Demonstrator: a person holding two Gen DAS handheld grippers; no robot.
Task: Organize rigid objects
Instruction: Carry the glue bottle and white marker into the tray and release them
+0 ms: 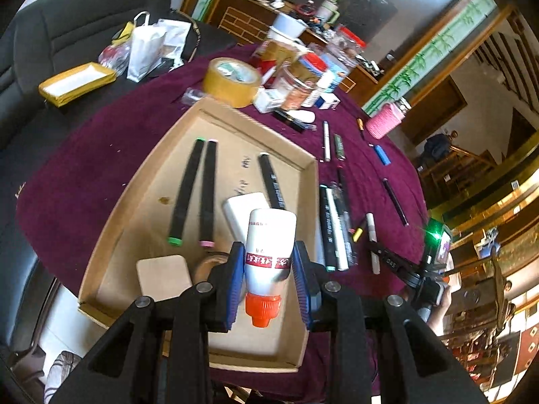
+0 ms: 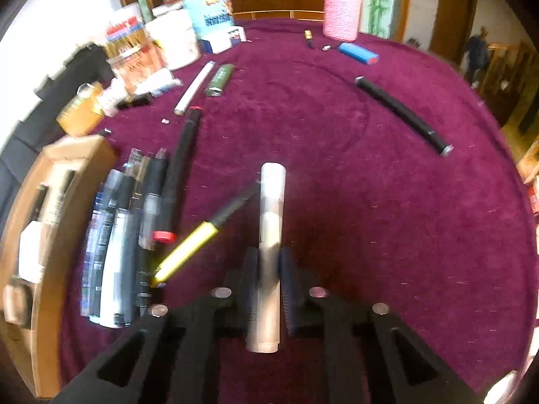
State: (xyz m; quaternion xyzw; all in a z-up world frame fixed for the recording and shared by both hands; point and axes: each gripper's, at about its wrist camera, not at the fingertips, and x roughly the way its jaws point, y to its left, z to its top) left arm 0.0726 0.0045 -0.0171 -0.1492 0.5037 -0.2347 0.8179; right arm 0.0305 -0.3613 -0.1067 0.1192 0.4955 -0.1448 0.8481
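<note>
My left gripper [image 1: 268, 271] is shut on a white glue bottle [image 1: 267, 245] with an orange cap, held above the cardboard tray [image 1: 141, 198]. In the tray lie three black markers [image 1: 188, 192], a white block [image 1: 241, 208], a beige block [image 1: 163, 274] and a tape roll, partly hidden. My right gripper [image 2: 267, 279] is shut on a white marker [image 2: 271, 232] just above the purple cloth. A row of pens [image 2: 131, 229] lies beside the tray, with a yellow highlighter [image 2: 188, 252] close to the white marker.
A black marker [image 2: 404, 116], blue lighter [image 2: 358, 53], green lighter [image 2: 220, 79] and white pen [image 2: 195, 89] lie loose on the cloth. A pink-wrapped jar [image 2: 342, 10], tape roll [image 1: 232, 80] and jars and boxes [image 1: 303, 77] crowd the far edge.
</note>
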